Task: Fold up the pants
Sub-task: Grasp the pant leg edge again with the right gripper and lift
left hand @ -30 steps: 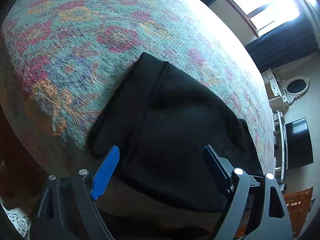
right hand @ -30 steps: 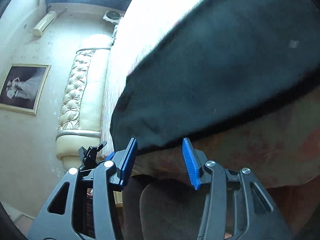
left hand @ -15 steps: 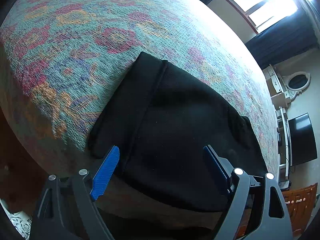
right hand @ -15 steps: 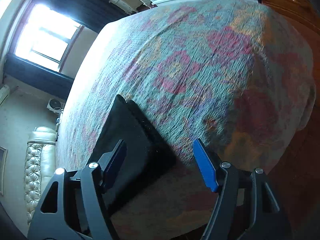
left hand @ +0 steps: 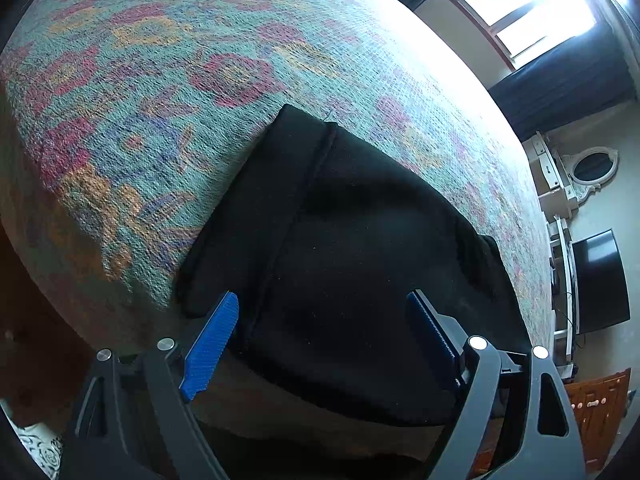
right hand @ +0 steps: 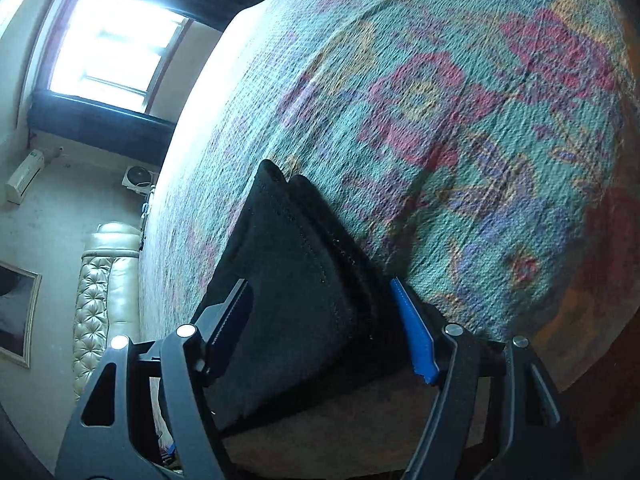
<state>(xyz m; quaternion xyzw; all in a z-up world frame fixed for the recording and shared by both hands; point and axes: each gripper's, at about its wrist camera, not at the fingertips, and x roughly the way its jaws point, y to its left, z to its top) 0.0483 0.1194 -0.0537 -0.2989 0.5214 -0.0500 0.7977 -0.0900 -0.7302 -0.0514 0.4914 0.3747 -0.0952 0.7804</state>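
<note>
Black pants (left hand: 352, 248) lie folded in a stack near the front edge of a bed with a floral cover (left hand: 180, 80). In the left wrist view my left gripper (left hand: 320, 336) is open, its blue pads (left hand: 212, 344) spread over the near edge of the pants, touching nothing. In the right wrist view the pants (right hand: 296, 272) show as a layered stack seen from one end. My right gripper (right hand: 324, 320) is open with its jaws on either side of the stack's near end, holding nothing.
The floral cover (right hand: 460, 120) spreads wide around the pants. A bright window (left hand: 520, 12) with dark curtains, a TV (left hand: 596, 280) and a wooden cabinet (left hand: 596, 404) stand at the right. A tufted headboard (right hand: 104, 292) and a window (right hand: 108, 44) show in the right wrist view.
My right gripper swung from the pants' long edge round to the end of the stack and moved in closer. My left gripper has barely moved.
</note>
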